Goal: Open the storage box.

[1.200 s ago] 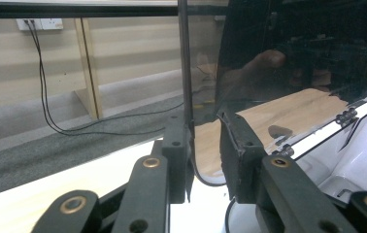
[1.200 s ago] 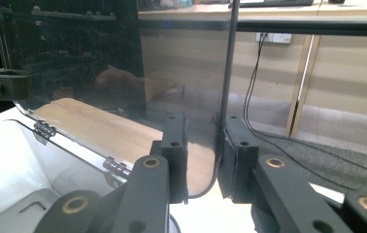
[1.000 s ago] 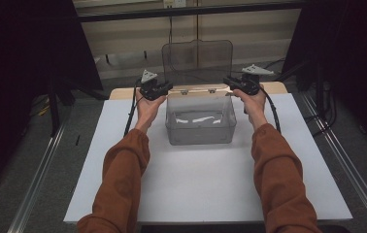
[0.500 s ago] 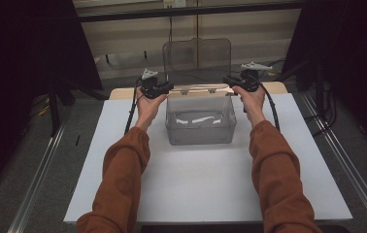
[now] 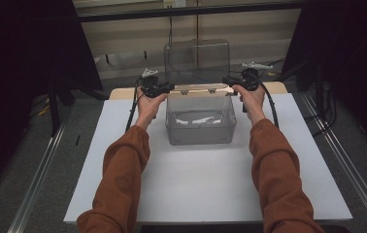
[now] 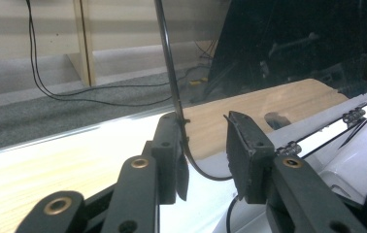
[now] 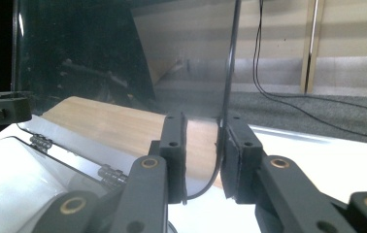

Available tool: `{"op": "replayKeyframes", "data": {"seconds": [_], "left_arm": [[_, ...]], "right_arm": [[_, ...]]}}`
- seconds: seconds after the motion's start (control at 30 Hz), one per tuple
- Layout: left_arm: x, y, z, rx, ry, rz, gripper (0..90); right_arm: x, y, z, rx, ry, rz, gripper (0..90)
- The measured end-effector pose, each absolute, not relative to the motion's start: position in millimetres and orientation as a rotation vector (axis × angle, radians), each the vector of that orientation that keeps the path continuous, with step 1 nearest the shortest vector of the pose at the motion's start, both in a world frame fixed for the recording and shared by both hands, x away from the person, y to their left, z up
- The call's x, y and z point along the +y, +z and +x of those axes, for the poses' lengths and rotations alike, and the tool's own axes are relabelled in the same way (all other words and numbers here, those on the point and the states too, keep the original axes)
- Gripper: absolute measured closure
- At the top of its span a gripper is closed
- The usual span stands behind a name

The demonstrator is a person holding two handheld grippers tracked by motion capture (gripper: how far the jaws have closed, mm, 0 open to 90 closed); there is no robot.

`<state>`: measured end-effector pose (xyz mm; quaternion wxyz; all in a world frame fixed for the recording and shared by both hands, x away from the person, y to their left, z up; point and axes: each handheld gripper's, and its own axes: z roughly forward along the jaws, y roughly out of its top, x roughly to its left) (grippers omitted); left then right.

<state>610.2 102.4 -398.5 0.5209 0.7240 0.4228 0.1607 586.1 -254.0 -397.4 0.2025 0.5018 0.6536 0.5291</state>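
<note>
The big white table top (image 5: 206, 194) holds the see-through plastic box (image 5: 200, 128) near its far edge, right in the middle between your hands. If you bump the box as you pull away, it could slide back off the white sheet.

The bigger worry is the clear flat lid (image 5: 197, 60). It stands straight up on its little hinges (image 5: 198, 90) at the back of the box, and I think it could tip. If it leans toward you, it will slam shut. If it leans away, it could flop over and tug the box.

Your left gripper (image 6: 203, 145) has just been opening. The lid's edge sits between its jaws and touches one pad, with a gap at the other. Your right gripper (image 7: 206, 141) is also spread a little, with the lid's other edge against one pad. So neither one is pinching the lid. A pad could snag the edge if you pull away crooked.

The lid's flat face looks at you, and its top points up. Its long side, like the box's, runs left to right across the table.
</note>
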Motion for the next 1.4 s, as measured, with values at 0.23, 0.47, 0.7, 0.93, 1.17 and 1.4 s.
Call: {"op": "replayKeyframes", "data": {"seconds": [0.23,0.47,0.7,0.93,1.17,1.4], "left_arm": [[101,-401,612,1.045,0.356,1.730,62.4],[100,-405,613,1.072,0.324,1.713,56.9],[99,-407,614,1.094,0.323,1.717,54.7],[100,-407,614,1.107,0.309,1.717,53.5],[99,-408,613,1.131,0.298,1.703,52.8],[100,-410,615,1.142,0.271,1.682,52.3]], "right_arm": [[-254,-403,590,1.817,1.498,1.446,69.0],[-254,-408,591,1.824,1.500,1.476,66.5],[-255,-412,593,1.820,1.519,1.512,65.1],[-254,-413,592,1.813,1.509,1.529,64.6],[-255,-414,592,1.809,1.518,1.550,64.0],[-253,-415,593,1.806,1.511,1.570,63.1]]}}
